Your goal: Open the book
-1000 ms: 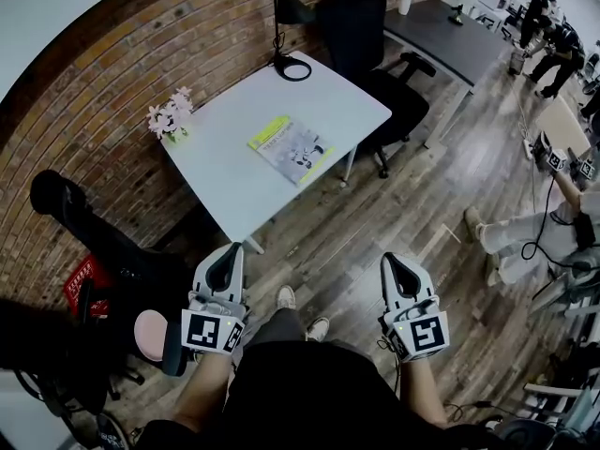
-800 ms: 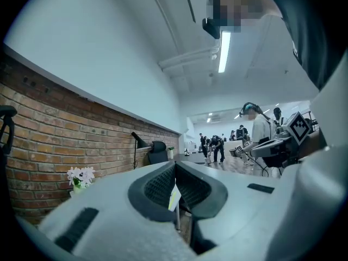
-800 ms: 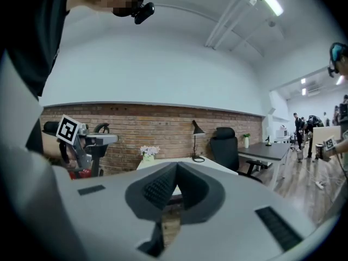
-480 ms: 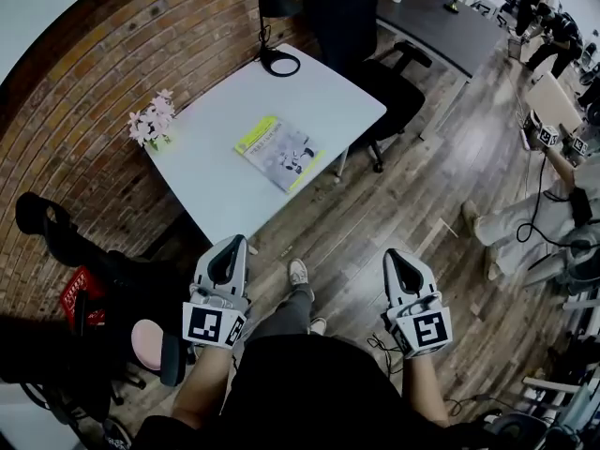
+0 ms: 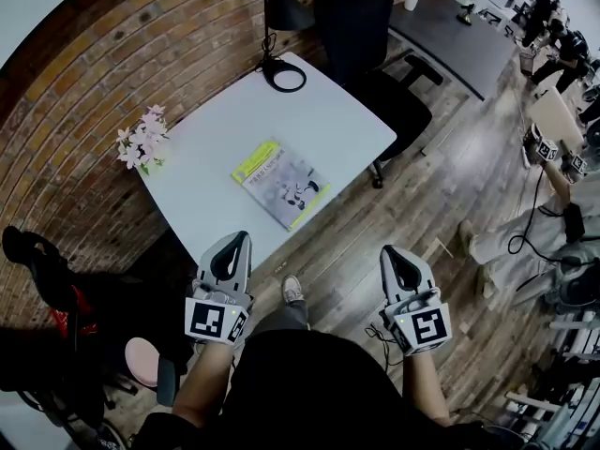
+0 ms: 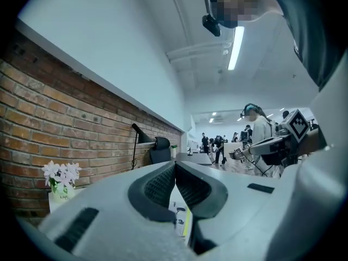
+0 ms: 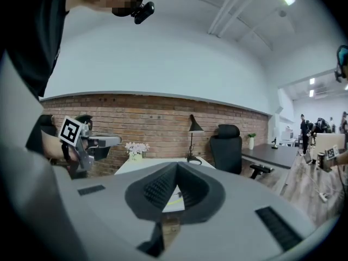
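Book (image 5: pixel 281 184) is what matters here: a thin, glossy, magazine-like volume with a pale illustrated cover and a yellow-green band, lying shut and flat on the large pale-grey rectangular table (image 5: pixel 216 120) that stands against the brick wall. Behind the table are a tall black office chair (image 5: pixel 361 17) and a black desk lamp (image 5: pixel 281 26) with a ring base, and a small pot of pink-white flowers (image 5: pixel 141 143) sits at the table's left corner, well apart from the book. The book sits towards the table's near edge, its long axis running on a diagonal from far-left to near-right as the person faces it. One long edge faces the person, though I cannot tell which edge is the spine. The left gripper (image 5: pixel 239 238), grey with a square-marker cube, has its jaws pressed together on nothing and points roughly level at the table's near corner. The right gripper (image 5: pixel 386 250) is likewise closed and empty, out over the wooden floor to the right of the table. Neither touches the book or the table. To my eye the book lies ahead and between the two, distinctly nearer the left one, so that hand looks better placed to reach it first.
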The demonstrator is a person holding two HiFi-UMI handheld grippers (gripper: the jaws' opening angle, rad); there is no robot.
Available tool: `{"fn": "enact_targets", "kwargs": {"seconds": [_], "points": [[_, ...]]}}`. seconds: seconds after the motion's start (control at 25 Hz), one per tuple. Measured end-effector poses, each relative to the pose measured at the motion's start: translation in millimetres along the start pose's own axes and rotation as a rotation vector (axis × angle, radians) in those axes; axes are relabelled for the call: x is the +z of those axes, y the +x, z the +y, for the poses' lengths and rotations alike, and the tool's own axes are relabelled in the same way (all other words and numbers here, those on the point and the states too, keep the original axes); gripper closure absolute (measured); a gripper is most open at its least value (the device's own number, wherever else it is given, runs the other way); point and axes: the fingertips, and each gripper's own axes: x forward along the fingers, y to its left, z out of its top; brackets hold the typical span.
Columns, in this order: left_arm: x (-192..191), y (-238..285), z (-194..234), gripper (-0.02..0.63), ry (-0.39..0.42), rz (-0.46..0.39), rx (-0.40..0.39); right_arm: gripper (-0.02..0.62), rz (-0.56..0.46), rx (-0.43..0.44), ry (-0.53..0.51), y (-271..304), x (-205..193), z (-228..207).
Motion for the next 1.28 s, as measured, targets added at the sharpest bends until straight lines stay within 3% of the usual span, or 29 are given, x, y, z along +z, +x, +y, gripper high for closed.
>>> {"fn": "enact_targets", "kwargs": {"seconds": [0.24, 0.48, 0.88, 1.28], "points": [[-12, 49, 35, 0.583, -0.04, 0.005, -0.019, 0.581, 0.007, 0.01, -0.03, 58, 26, -13], [-27, 75, 56, 0.583, -0.056, 0.027, -0.015, 0.581, 0.042, 0.028, -0.004, 92, 21, -20], [-44, 113, 45, 0.583, -0.071, 0.076, 0.002, 0.581, 0.037, 0.069, 0.012, 118, 18, -57], [-44, 149, 30, 0.581, 0.004, 0.096, 0.101, 0.581, -0.041, 0.173, -0.011, 155, 39, -105]]}}
